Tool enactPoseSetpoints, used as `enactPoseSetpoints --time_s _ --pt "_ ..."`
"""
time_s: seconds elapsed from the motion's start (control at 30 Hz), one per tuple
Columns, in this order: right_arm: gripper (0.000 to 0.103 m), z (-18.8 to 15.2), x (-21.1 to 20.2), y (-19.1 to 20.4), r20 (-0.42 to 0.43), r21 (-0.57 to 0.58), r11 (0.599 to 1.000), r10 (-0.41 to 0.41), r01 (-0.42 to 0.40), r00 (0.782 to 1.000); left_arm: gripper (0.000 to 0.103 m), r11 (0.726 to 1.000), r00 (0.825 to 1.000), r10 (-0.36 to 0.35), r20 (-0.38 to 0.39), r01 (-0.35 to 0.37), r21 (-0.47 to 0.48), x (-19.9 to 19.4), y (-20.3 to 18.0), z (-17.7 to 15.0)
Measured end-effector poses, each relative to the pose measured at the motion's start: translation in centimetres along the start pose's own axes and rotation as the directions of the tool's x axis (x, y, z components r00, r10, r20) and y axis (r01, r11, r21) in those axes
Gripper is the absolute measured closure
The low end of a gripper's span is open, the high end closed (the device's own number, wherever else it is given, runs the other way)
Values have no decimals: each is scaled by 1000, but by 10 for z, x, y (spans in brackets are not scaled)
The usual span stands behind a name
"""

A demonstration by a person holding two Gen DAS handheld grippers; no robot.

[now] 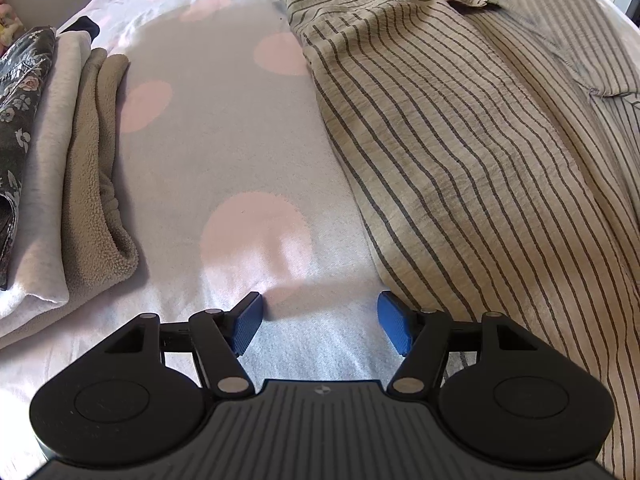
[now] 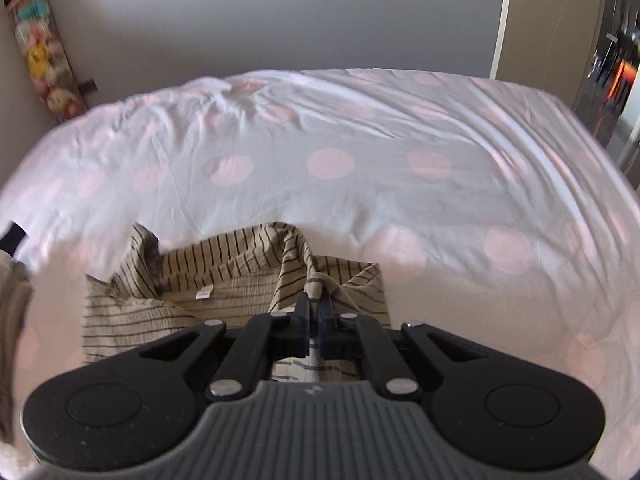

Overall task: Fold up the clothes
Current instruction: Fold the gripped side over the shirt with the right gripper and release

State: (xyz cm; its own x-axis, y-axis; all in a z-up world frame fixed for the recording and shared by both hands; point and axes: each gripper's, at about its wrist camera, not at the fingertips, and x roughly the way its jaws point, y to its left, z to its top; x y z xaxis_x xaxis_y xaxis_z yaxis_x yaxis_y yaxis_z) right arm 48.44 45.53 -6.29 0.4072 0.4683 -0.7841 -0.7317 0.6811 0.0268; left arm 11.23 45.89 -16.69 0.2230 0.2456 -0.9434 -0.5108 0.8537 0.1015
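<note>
- On a bed [image 2: 400, 128] dressed in a pale sheet with pink dots, a beige striped shirt [image 1: 460, 128] lies spread and rumpled, waiting to be folded.
- Right tongs [image 2: 315, 304] are clamped on a pinch of the shirt's edge, the cloth bunching into a small peak at the blue pads and draping away below.
- Left tongs [image 1: 320, 320] hang with jaws apart and nothing between them, over bare sheet just beside the shirt's near edge.
- Off to the left of that view sits a stack of folded clothes [image 1: 60, 160]: a floral piece, a grey one, a tan fleece.
- The shirt looks thin, light and limp; it should sag and crease wherever it is unsupported, and a single grip point will likely let it twist.
- A second hold on the hem or side seam nearest the left tongs seems the sound choice, keeping the edge taut between both grips.
</note>
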Motion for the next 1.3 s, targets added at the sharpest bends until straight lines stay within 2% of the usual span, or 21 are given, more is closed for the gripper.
enactPoseSetpoints --time_s 0.1,0.17,0.23,0.27,0.33,0.43,0.57,0.7,0.83,1.07,1.23,1.3 --pt "99 -3 21 27 -11 -51 992 -118 117 993 41 1000 1000 -16 8 16 -5 -2 1 -3" --pt "99 -2 31 29 -9 -53 979 -198 198 980 41 1000 1000 -22 12 22 -7 -2 1 -5" --pt "99 1 33 21 2 -38 957 -288 288 958 41 1000 999 -28 16 28 -8 -2 5 -5" --pt "99 3 33 15 8 -26 945 -325 325 946 41 999 999 -32 20 33 -10 5 25 -2" --pt "99 5 30 4 13 -6 932 -363 363 932 41 999 999 -40 27 41 -14 9 41 0" --pt "99 5 30 5 -5 8 952 -306 306 952 41 999 998 -48 30 48 -14 9 42 0" --pt "99 -2 38 32 -41 23 990 -139 140 989 41 999 998 -49 29 50 -15 7 44 -4" --pt "99 -9 52 61 -80 55 998 5 -1 997 41 999 999 -42 26 42 -20 5 48 -7" --pt "99 -15 67 74 -82 99 994 61 -52 995 41 999 999 -43 27 43 -10 6 46 -5" --pt "99 -27 93 81 -83 142 987 87 -74 993 41 998 998 -53 32 53 -13 6 49 -7" --pt "89 -32 99 78 -92 192 975 134 -114 987 41 999 998 -49 35 49 -7 6 50 -8" --pt "85 -30 91 76 -79 178 977 134 -118 988 41 999 998 -50 38 50 -6 5 50 -9"
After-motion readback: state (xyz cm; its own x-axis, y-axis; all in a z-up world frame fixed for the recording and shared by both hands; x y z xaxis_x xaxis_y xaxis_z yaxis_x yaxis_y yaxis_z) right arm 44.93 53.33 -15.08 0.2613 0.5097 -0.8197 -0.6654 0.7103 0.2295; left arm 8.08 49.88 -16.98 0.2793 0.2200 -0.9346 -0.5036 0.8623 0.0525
